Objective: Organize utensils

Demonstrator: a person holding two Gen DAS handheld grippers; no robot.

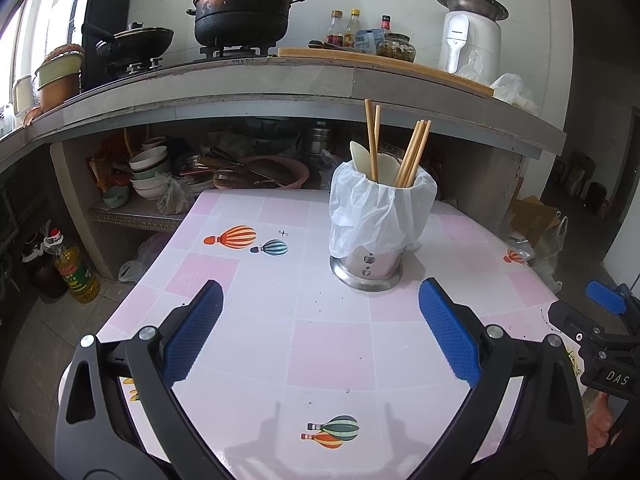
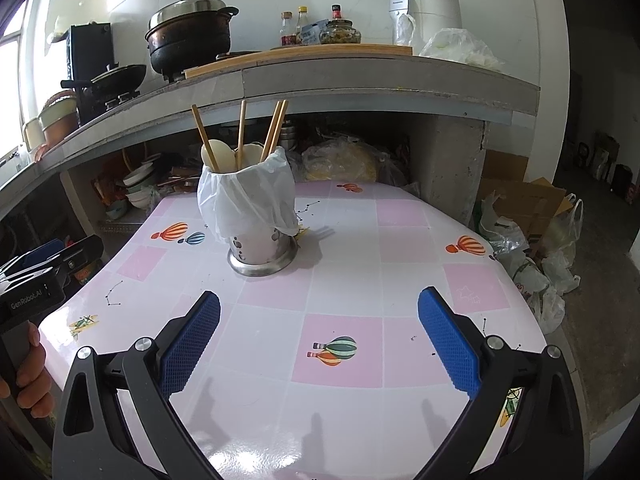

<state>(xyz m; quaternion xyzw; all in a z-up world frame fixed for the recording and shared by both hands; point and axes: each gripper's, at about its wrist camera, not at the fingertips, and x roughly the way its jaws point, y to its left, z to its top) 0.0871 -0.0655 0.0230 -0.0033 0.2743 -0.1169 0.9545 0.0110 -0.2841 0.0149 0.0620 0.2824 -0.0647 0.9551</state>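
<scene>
A steel utensil holder (image 1: pixel 368 268) (image 2: pixel 262 250) lined with a white plastic bag (image 1: pixel 376 212) (image 2: pixel 244 200) stands upright on the pink-and-white checked table (image 1: pixel 280 280) (image 2: pixel 360 272). Several wooden chopsticks (image 1: pixel 412 152) (image 2: pixel 276 128) and pale spoons (image 1: pixel 362 156) (image 2: pixel 218 154) stick up out of it. My left gripper (image 1: pixel 320 324) is open above the table in front of the holder, nothing between its blue pads. My right gripper (image 2: pixel 320 328) is open too, to the right of and nearer than the holder, empty. Each gripper shows at the edge of the other's view.
A concrete counter (image 1: pixel 280 80) overhangs behind the table, carrying a black pot (image 1: pixel 244 12), pans, bottles and a white appliance (image 1: pixel 472 36). Bowls and pans fill the shelf (image 1: pixel 168 184) beneath. An oil bottle (image 1: pixel 76 272) stands on the floor left; bags and cardboard (image 2: pixel 536 216) lie right.
</scene>
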